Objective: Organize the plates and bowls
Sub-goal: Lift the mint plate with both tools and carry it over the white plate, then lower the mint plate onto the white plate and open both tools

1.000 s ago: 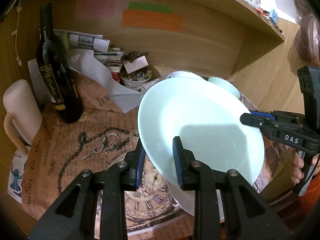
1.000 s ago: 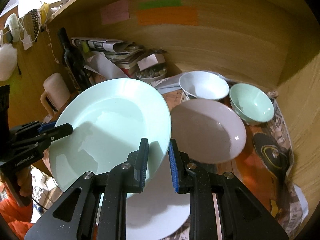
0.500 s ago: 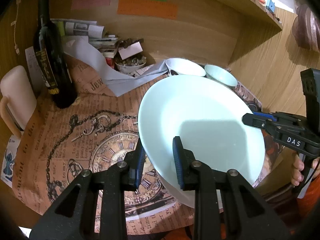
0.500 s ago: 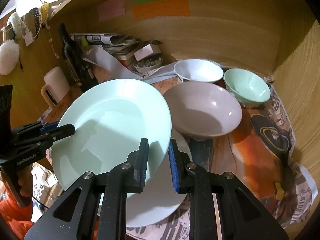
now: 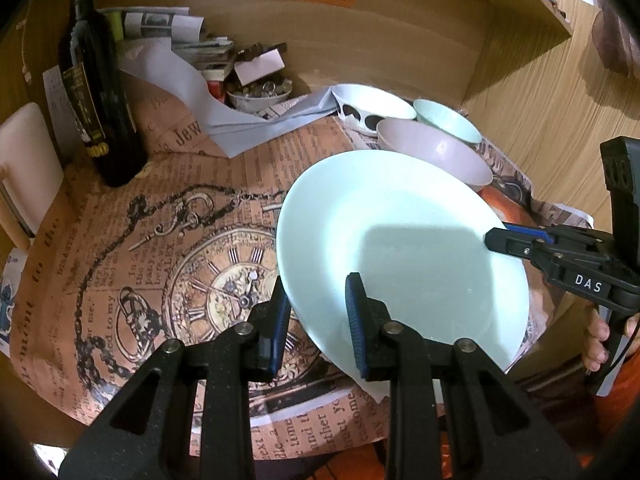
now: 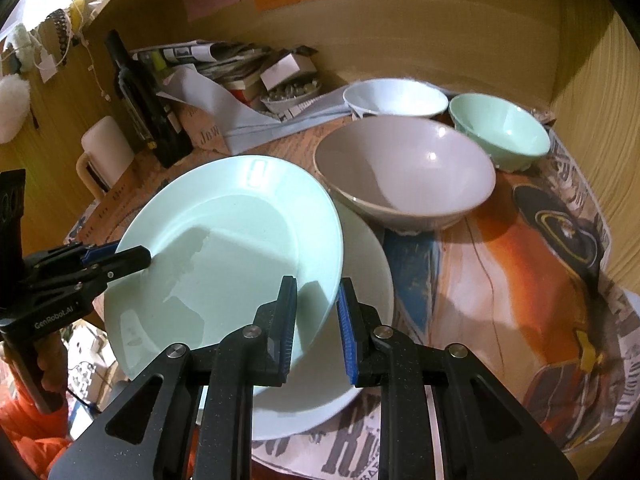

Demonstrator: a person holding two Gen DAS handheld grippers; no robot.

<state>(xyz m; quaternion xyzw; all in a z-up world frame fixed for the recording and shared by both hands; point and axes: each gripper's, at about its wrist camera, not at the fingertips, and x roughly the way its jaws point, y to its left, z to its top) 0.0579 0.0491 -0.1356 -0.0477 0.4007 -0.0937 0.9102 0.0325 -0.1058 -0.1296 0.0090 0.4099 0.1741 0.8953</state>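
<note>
A pale mint plate (image 5: 404, 248) (image 6: 232, 252) hangs tilted just above the table, gripped at opposite rims. My left gripper (image 5: 316, 312) is shut on its left rim, and my right gripper (image 6: 316, 320) is shut on its right rim. Directly under it lies a white plate (image 6: 360, 288); only a sliver of that white plate (image 5: 374, 390) shows in the left wrist view. Behind stand a large grey-pink bowl (image 6: 404, 168) (image 5: 436, 156), a white bowl (image 6: 396, 100) (image 5: 372, 110) and a mint bowl (image 6: 500, 130) (image 5: 446, 122).
A dark wine bottle (image 5: 102, 108) and a cream mug (image 5: 24, 160) stand at the left. Papers and a small dish of trinkets (image 5: 258, 92) crowd the back corner. Printed paper (image 5: 160, 240) covers the table, with wooden walls (image 6: 592, 120) behind and at the right.
Both grippers have come down with the mint plate, now close over the white plate. The views have tipped downward, showing more table and the grey-pink bowl.
</note>
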